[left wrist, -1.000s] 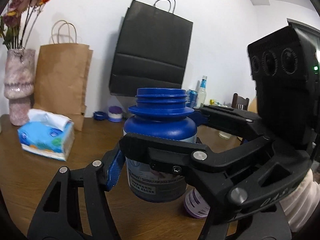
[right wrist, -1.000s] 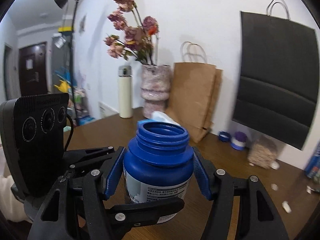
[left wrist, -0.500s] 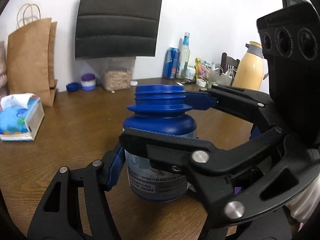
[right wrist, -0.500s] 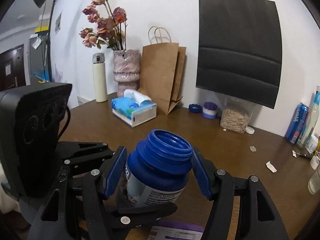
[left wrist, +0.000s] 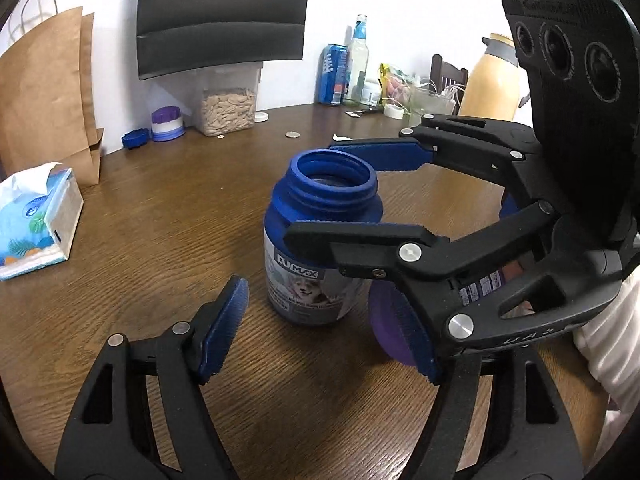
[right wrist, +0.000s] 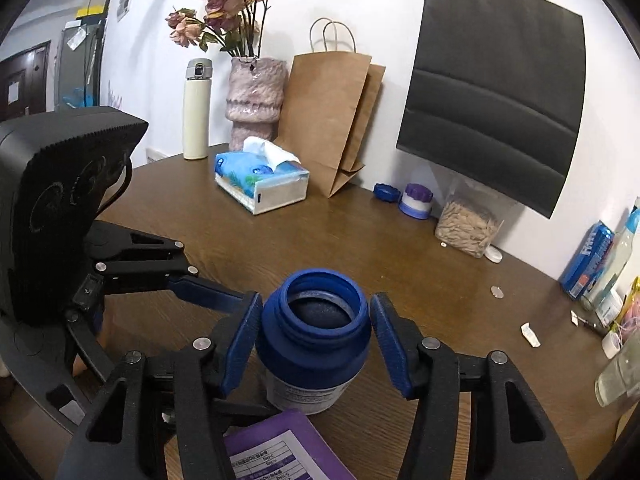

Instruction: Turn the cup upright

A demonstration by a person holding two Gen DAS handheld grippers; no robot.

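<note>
The cup is a blue wide-mouth jar [left wrist: 320,248] with a white label. It stands upright on the brown wooden table [left wrist: 152,232], mouth up and open. My left gripper [left wrist: 320,332] is open, its blue pads apart and short of the jar. My right gripper [right wrist: 314,344] is open around the jar [right wrist: 316,336], a small gap showing on each side of it. In the left wrist view the right gripper's black fingers [left wrist: 360,236] straddle the jar's neck. In the right wrist view the left gripper's finger [right wrist: 200,288] ends left of the jar.
A purple bottle [right wrist: 280,452] lies just in front of the jar. A tissue box [right wrist: 262,180], brown paper bag [right wrist: 328,120], pink vase [right wrist: 254,96], white flask [right wrist: 196,110], seed container [right wrist: 466,230] and drink bottles [left wrist: 346,68] stand along the table's back edge.
The jar was lowered from mid-air onto the table. Both grippers, which were clamped on it, have opened and let go; the left one has drawn back.
</note>
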